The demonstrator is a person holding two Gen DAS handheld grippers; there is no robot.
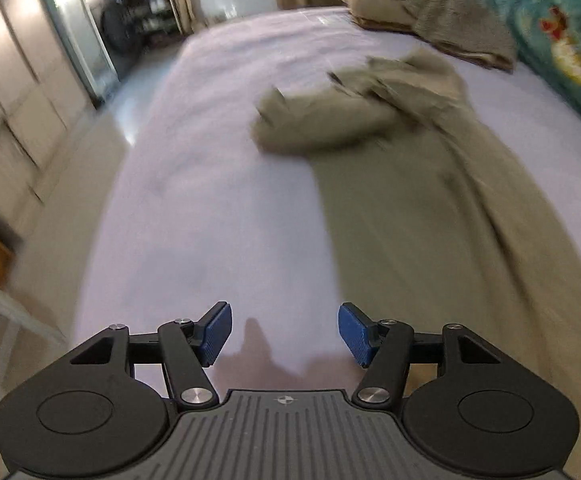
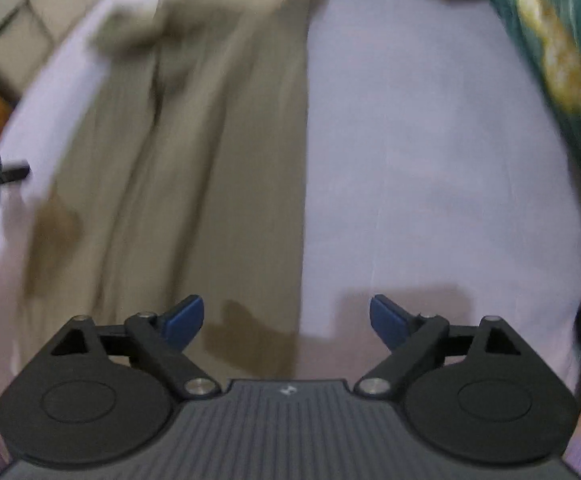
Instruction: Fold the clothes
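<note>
Both tools, the left tool [image 1: 285, 333] and the right tool [image 2: 286, 322], were wide open and empty above the bed [image 1: 210, 184], where soft, floppy tan pants [image 2: 210, 160] lay stretched out, probably easiest to pinch by an edge.

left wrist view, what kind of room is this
Most likely a bedroom in a home. A wide bed with a pale lilac sheet fills the view, with khaki trousers laid out on it. A teal pillow sits at the far side, and cupboard doors line the wall.
</note>
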